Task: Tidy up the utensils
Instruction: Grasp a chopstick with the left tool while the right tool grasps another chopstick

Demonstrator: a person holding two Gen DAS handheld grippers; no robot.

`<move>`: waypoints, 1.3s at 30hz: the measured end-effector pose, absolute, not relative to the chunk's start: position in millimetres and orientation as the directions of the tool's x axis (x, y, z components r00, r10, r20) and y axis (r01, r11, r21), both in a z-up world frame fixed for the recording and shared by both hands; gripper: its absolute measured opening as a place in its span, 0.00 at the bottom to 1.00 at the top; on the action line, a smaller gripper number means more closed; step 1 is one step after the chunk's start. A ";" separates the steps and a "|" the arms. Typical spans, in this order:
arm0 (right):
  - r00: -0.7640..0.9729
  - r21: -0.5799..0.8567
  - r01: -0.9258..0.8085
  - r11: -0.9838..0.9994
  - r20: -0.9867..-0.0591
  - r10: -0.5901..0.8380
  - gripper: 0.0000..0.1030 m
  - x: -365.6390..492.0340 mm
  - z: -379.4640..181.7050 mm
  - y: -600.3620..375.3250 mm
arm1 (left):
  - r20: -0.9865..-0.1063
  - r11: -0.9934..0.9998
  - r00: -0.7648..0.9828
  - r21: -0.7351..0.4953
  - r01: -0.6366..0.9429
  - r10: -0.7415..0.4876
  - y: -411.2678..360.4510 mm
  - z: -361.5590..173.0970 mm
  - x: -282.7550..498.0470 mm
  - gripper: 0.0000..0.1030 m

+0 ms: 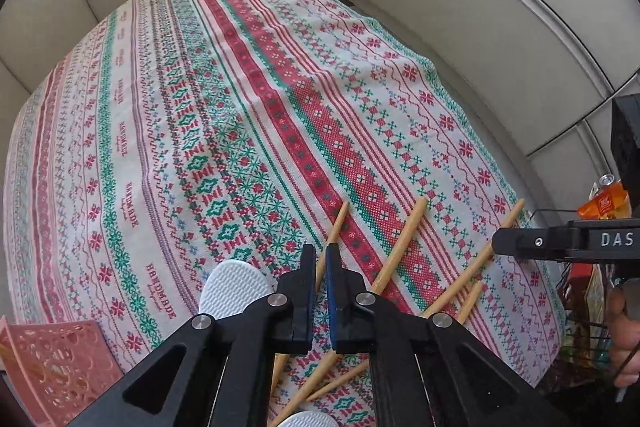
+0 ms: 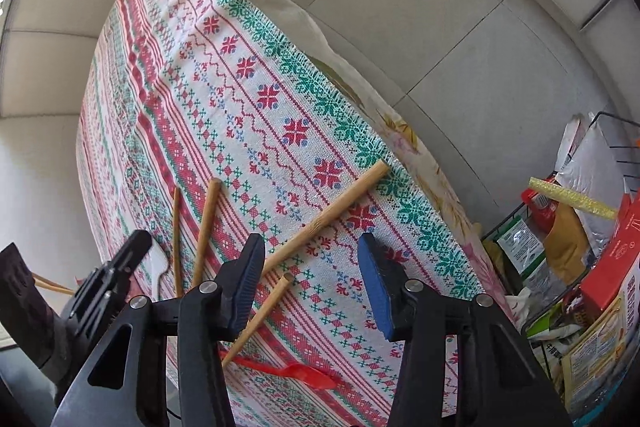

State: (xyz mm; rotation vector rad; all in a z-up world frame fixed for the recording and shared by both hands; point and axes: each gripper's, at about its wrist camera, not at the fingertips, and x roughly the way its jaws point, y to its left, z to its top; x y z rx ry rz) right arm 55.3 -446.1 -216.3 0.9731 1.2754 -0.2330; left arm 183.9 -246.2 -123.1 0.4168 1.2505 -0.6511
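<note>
Black gripper arms fill the foreground of both wrist views. Beneath them, a table covered with a patterned cloth (image 1: 248,99) in red, green and white occupies most of each view, with pale tiled flooring beyond its edges. A wire rack (image 2: 616,155) stuffed with packets and boxes stands beside the table on the right. A pink perforated basket (image 1: 56,367) sits at the cloth's near left corner. Several wooden chopsticks (image 1: 400,247) lie scattered and crossing on the cloth just ahead of the grippers; a white spoon (image 1: 236,287) lies beside them, and a red plastic spoon (image 2: 304,373) lies nearer the table's near edge. The left gripper (image 1: 320,267) points steeply down with its jaws drawn nearly together; one thin chopstick (image 1: 334,227) runs up through the narrow gap, apparently pinched, though contact with the pads cannot be confirmed. The right gripper (image 2: 310,267) hangs over the cloth with its jaws standing moderately wide, nothing pressed between them; a short chopstick (image 2: 264,315) lies on the cloth under its left finger.
</note>
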 end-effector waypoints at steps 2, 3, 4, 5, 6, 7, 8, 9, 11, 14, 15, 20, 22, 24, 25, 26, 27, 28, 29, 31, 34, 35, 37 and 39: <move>0.328 0.477 0.641 0.602 -0.879 0.347 0.49 56.4 -215.5 -446.0 | -0.969 0.742 0.162 -0.029 0.670 -0.185 -253.8 -133.3 183.3 0.11; 0.327 0.474 0.641 0.604 -0.880 0.344 0.49 57.2 -215.8 -446.2 | -0.973 0.738 0.157 -0.018 0.675 -0.167 -256.9 -138.9 184.1 0.14; 0.325 0.472 0.641 0.606 -0.882 0.342 0.49 57.8 -216.0 -446.3 | -0.977 0.736 0.157 -0.002 0.677 -0.146 -259.7 -144.4 185.0 0.14; 0.323 0.469 0.639 0.610 -0.883 0.340 0.49 58.2 -215.6 -446.1 | -0.973 0.730 0.174 0.008 0.683 -0.152 -262.1 -144.5 184.6 0.18; 0.323 0.466 0.637 0.614 -0.884 0.337 0.49 59.2 -215.4 -445.7 | -0.974 0.729 0.177 0.018 0.685 -0.143 -264.3 -146.6 184.9 0.18; 0.322 0.464 0.635 0.617 -0.886 0.335 0.49 59.6 -215.3 -445.4 | -0.975 0.728 0.181 0.031 0.685 -0.129 -266.7 -147.9 184.6 0.18; 0.322 0.464 0.636 0.617 -0.885 0.335 0.49 60.5 -215.6 -445.5 | -0.977 0.724 0.183 0.044 0.688 -0.114 -269.5 -149.1 184.3 0.18; 0.324 0.466 0.636 0.615 -0.885 0.335 0.49 60.8 -215.7 -445.6 | -0.978 0.717 0.185 0.058 0.695 -0.101 -272.3 -150.2 183.6 0.17; 0.330 0.471 0.642 0.605 -0.882 0.337 0.49 61.0 -216.6 -446.1 | -0.977 0.699 0.191 0.070 0.712 -0.097 -276.9 -152.1 181.5 0.08; 0.335 0.474 0.651 0.594 -0.880 0.335 0.49 60.0 -216.9 -446.5 | -0.967 0.686 0.235 0.107 0.720 -0.096 -279.4 -154.2 176.9 0.07; 0.337 0.475 0.653 0.590 -0.880 0.336 0.49 60.1 -217.1 -446.5 | -0.963 0.684 0.253 0.123 0.719 -0.093 -278.6 -154.4 176.2 0.07; 0.343 0.478 0.664 0.575 -0.878 0.333 0.44 59.7 -217.2 -447.5 | -0.934 0.716 0.339 0.159 0.680 -0.115 -262.4 -132.7 180.5 0.05; 0.345 0.483 0.667 0.567 -0.875 0.340 0.41 60.4 -217.7 -446.1 | -0.924 0.725 0.359 0.156 0.671 -0.133 -257.1 -117.4 180.9 0.05; 0.346 0.492 0.668 0.558 -0.870 0.352 0.40 61.6 -219.3 -444.2 | -0.906 0.731 0.396 0.168 0.661 -0.150 -250.3 -96.9 179.5 0.05; 0.345 0.487 0.669 0.561 -0.872 0.346 0.40 62.2 -218.9 -443.6 | -0.895 0.735 0.417 0.174 0.655 -0.160 -246.5 -85.8 177.5 0.05; 0.345 0.485 0.670 0.562 -0.874 0.343 0.39 62.8 -218.9 -443.0 | -0.883 0.742 0.438 0.181 0.646 -0.166 -242.3 -75.2 176.5 0.05; 0.345 0.482 0.672 0.562 -0.876 0.339 0.39 63.4 -218.8 -442.2 | -0.872 0.752 0.455 0.178 0.635 -0.178 -236.8 -64.4 173.7 0.05; 0.344 0.478 0.674 0.563 -0.878 0.333 0.39 64.0 -218.6 -441.2 | -0.864 0.759 0.465 0.169 0.629 -0.193 -230.6 -53.6 175.5 0.05; 0.343 0.471 0.675 0.568 -0.882 0.323 0.39 65.0 -218.0 -439.8 | -0.851 0.770 0.482 0.161 0.617 -0.208 -223.4 -43.2 173.6 0.05; 0.339 0.451 0.677 0.582 -0.892 0.297 0.38 67.4 -216.5 -436.5 | -0.820 0.788 0.529 0.171 0.592 -0.220 -207.9 -25.5 166.7 0.05; 0.336 0.411 0.690 0.595 -0.911 0.240 0.34 69.9 -213.9 -429.7 | -0.771 0.817 0.591 0.170 0.551 -0.238 -183.1 -5.7 154.2 0.05; 0.336 0.401 0.700 0.591 -0.915 0.224 0.29 70.4 -213.6 -427.6 | -0.757 0.827 0.607 0.165 0.537 -0.243 -173.6 0.1 149.5 0.05; 0.338 0.389 0.716 0.579 -0.920 0.200 0.22 69.3 -213.9 -427.4 | -0.734 0.841 0.635 0.170 0.514 -0.241 -157.4 6.7 141.5 0.05; 0.344 0.388 0.729 0.564 -0.920 0.188 0.15 67.6 -214.7 -429.5 | -0.711 0.859 0.656 0.148 0.490 -0.252 -138.9 12.3 132.4 0.05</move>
